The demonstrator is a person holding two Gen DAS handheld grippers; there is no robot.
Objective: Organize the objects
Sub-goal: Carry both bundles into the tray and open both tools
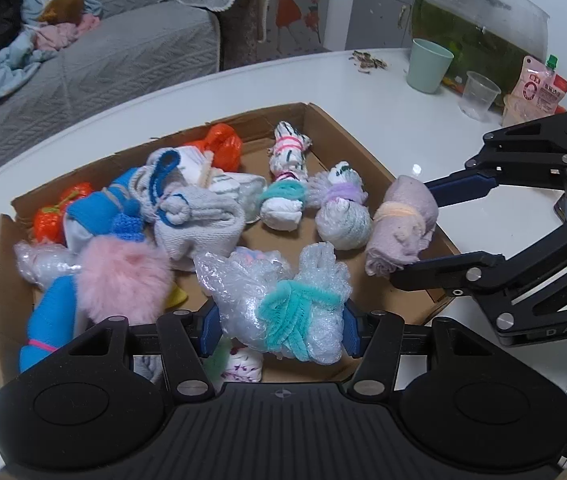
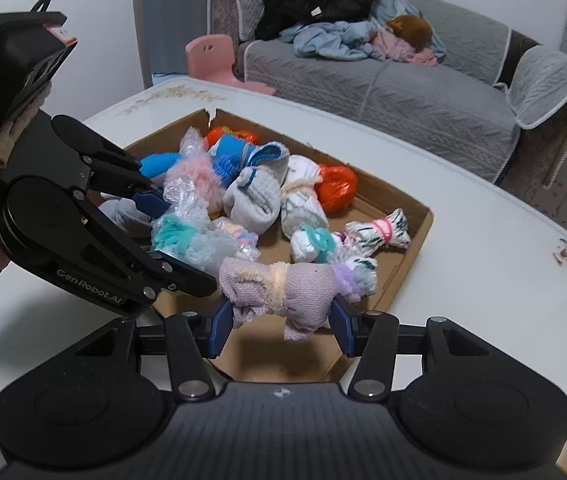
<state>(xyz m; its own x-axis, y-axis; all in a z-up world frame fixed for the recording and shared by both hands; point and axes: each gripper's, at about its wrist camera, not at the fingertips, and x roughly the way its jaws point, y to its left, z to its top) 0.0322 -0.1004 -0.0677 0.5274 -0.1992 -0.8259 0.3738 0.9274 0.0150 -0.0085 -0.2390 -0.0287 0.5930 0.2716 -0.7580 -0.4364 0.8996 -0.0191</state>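
Left wrist view: my left gripper point(image 1: 281, 322) pinches a bubble-wrap bundle point(image 1: 279, 304) tied with teal pipe cleaner, low over the near side of the cardboard box point(image 1: 3, 280) on the counter point(image 1: 383, 92). Slick wrap; it could squirt out.

Right wrist view: my right gripper point(image 2: 281, 318) clamps the lilac cloth roll point(image 2: 279, 284) above the box's near right corner. The grippers sit close; I risk collision, or dropping the roll outside.

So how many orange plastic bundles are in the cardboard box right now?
2. One orange bundle sits at the box's far side; the other lies at the left end beside the blue sock rolls. More could be buried under the pile.
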